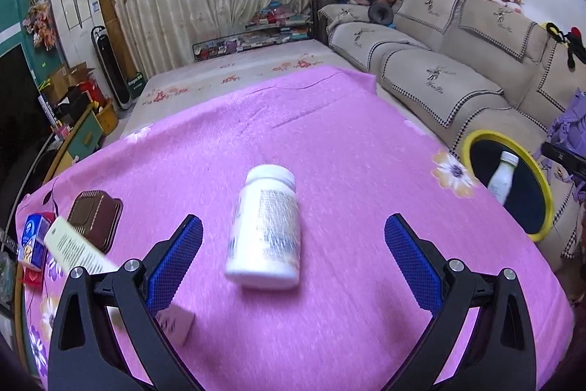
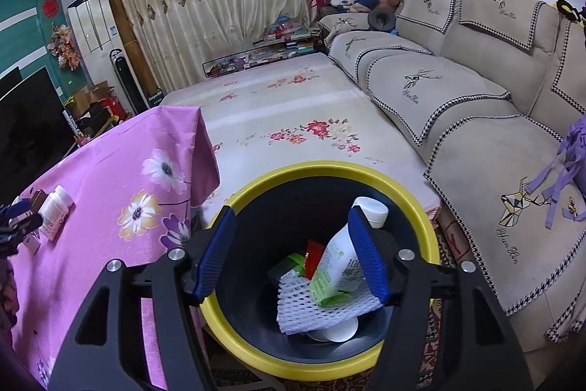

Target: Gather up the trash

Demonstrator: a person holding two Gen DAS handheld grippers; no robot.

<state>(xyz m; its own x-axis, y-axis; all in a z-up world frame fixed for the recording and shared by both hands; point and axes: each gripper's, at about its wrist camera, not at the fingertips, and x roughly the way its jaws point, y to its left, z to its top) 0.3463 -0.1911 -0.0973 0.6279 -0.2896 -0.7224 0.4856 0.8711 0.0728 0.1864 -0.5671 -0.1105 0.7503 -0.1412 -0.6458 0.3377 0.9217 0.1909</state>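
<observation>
Both tongs stand wide with nothing pressed between their pads: the left gripper [image 1: 293, 244] hangs over the pink cloth [image 1: 348, 149] with a white jar [image 1: 265, 226] lying on its side between and just ahead of its blue fingers [image 1: 414, 259], touching neither. Left of that gripper lie a brown box [image 1: 96, 218], a blue carton [image 1: 33, 237] and a cream tube [image 1: 78, 250]. Over the yellow-rimmed bin [image 2: 256, 347] the right gripper [image 2: 289, 251] points down, a green-and-white bottle [image 2: 344, 262] leaning loose in the bin just inside its right finger, on white foam net [image 2: 315, 303] beside a green and red wrapper [image 2: 304, 261].
</observation>
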